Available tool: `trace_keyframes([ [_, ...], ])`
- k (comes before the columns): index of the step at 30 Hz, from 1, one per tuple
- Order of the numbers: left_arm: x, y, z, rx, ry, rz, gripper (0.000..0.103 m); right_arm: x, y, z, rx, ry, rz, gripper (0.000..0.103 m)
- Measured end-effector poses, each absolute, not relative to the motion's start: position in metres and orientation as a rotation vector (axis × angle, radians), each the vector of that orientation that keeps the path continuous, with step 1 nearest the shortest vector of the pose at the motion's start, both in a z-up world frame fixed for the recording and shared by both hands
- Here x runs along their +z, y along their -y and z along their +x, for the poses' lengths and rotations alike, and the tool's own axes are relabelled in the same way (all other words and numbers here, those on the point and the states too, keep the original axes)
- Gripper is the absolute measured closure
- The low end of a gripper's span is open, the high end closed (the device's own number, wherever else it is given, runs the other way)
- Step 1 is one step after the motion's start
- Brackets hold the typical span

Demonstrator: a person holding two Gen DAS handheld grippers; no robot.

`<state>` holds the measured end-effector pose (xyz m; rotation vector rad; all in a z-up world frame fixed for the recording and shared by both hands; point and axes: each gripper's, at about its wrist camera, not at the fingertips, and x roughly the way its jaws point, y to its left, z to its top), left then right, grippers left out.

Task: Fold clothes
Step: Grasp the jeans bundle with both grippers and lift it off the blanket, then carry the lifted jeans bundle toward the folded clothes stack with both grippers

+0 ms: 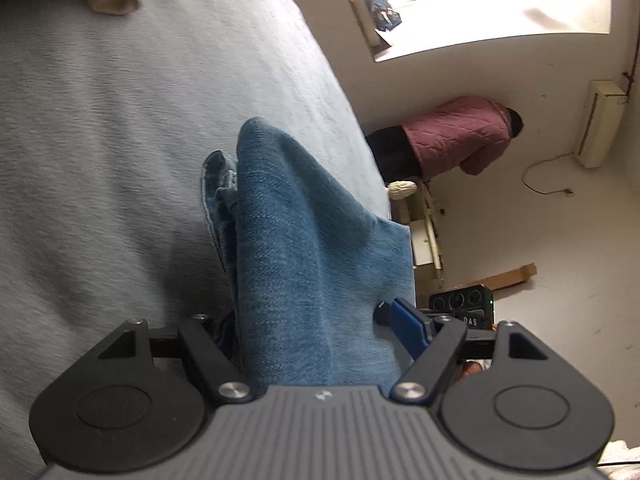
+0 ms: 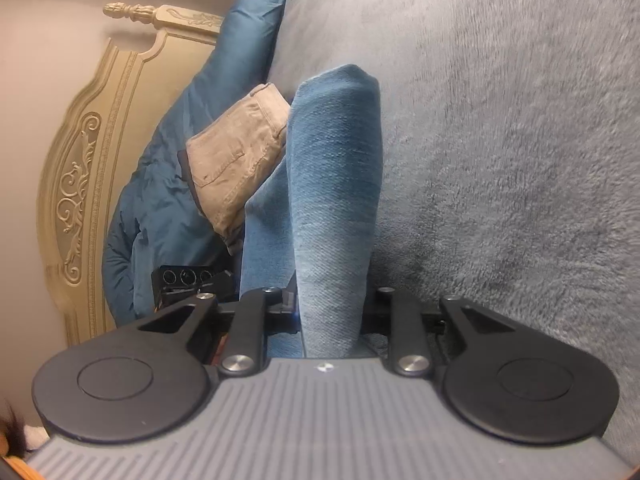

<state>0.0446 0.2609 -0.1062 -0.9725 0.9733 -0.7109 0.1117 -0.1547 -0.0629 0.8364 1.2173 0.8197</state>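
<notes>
Grey fleece bed (image 2: 500,160) underneath, and the blue jeans (image 2: 336,184) are draped up off it, bunched into a thick, soft ridge. Right gripper (image 2: 332,316) is clamped on the denim. Left gripper (image 1: 320,320) stands wide around another fold, not visibly pinching, so that side could slide and skew the fold. Beige trousers (image 2: 236,156) lie just beside.

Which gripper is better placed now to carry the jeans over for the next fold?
Probably the right gripper: its jaws look closed on the blue jeans. The left gripper is wide, fabric only between its jaws.
</notes>
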Motion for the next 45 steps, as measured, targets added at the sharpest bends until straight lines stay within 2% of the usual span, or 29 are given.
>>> trace_keyframes([
  [8, -0.049, -0.216, 0.059, -0.878, -0.881, -1.002, 0.028, 0.022, 0.199, 0.084, 0.751, -1.072, 0.775, 0.082],
  [15, 0.057, -0.123, 0.077, -1.135, -0.817, -0.871, 0.028, 0.142, 0.282, 0.019, 0.612, -0.828, 0.698, 0.082],
  [21, 0.135, 0.02, 0.064, -1.387, -0.86, -0.729, 0.028, 0.229, 0.385, -0.082, 0.427, -0.639, 0.631, 0.083],
  [26, 0.162, 0.16, 0.015, -1.575, -0.965, -0.569, 0.028, 0.268, 0.468, -0.19, 0.24, -0.55, 0.608, 0.083],
  [31, 0.153, 0.286, -0.048, -1.741, -1.071, -0.45, 0.027, 0.265, 0.556, -0.298, 0.099, -0.488, 0.662, 0.083],
  [36, 0.112, 0.377, -0.119, -1.811, -1.246, -0.33, 0.027, 0.227, 0.635, -0.382, 0.02, -0.477, 0.748, 0.083],
  [39, 0.071, 0.427, -0.141, -1.766, -1.42, -0.286, 0.025, 0.183, 0.675, -0.404, 0.022, -0.517, 0.81, 0.083],
  [45, -0.03, 0.485, -0.153, -1.6, -1.607, -0.241, 0.025, 0.071, 0.744, -0.407, 0.102, -0.634, 0.941, 0.083],
])
